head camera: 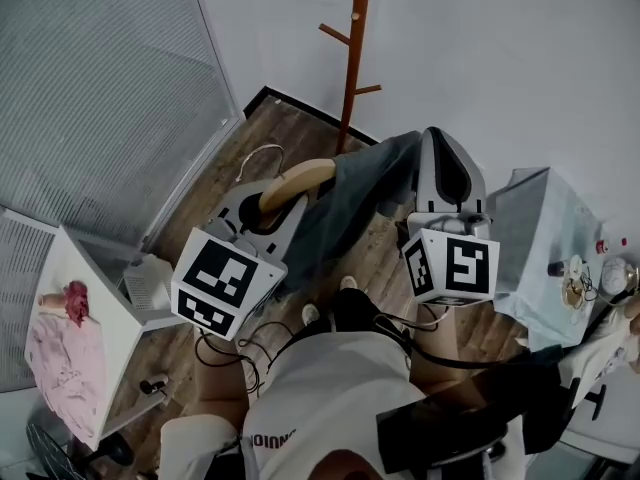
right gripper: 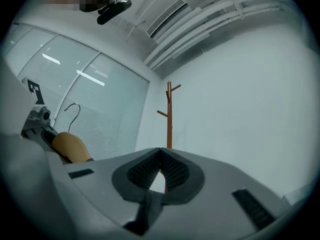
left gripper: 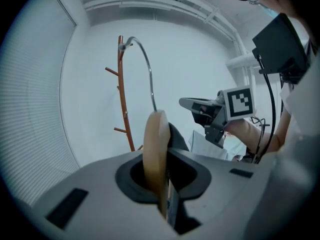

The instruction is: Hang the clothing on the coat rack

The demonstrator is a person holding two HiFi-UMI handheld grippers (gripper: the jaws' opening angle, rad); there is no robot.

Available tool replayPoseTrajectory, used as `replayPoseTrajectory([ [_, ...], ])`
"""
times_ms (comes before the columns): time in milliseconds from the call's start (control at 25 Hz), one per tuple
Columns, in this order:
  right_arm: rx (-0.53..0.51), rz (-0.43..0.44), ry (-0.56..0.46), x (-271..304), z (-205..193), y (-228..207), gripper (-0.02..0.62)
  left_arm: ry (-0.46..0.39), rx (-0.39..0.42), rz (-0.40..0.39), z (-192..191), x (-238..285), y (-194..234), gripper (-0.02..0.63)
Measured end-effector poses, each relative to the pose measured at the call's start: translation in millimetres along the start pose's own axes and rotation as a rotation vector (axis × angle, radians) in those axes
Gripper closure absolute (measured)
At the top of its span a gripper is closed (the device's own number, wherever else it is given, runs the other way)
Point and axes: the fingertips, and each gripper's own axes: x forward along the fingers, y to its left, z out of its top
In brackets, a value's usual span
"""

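Note:
A wooden hanger point(head camera: 297, 181) with a metal hook point(head camera: 262, 154) sits between the jaws of my left gripper point(head camera: 283, 206), which is shut on it. Dark grey clothing point(head camera: 355, 196) drapes from the hanger across to my right gripper point(head camera: 432, 146), shut on the fabric's far edge. In the left gripper view the hanger point(left gripper: 157, 149) stands edge-on in my left gripper point(left gripper: 162, 176), its hook point(left gripper: 146, 66) arching up beside the brown coat rack point(left gripper: 123, 94). In the right gripper view a dark fold of clothing point(right gripper: 146, 210) is pinched in my right gripper point(right gripper: 159, 170); the coat rack point(right gripper: 169, 115) stands straight ahead.
The coat rack point(head camera: 355, 53) stands against the white wall, a short way beyond both grippers. A white table point(head camera: 95, 298) with pink cloth point(head camera: 60, 353) is at the left, by blinds point(head camera: 100, 88). At the right, a blue-covered table point(head camera: 540, 238) carries small items. A person's feet show on the wooden floor point(head camera: 375, 258).

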Motion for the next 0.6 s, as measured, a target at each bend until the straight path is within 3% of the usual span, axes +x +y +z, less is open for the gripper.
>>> replayPoseTrajectory([
  [360, 0.01, -0.055, -0.015, 25.7, -6.7, -36.3, 0.575, 0.01, 0.034, -0.048, 14.2, 40.5, 15.0, 0.563],
  [600, 0.025, -0.06, -0.026, 66.7, -14.2, -70.3, 0.575, 0.027, 0.012, -0.072, 22.7, 84.1, 34.5, 0.561],
])
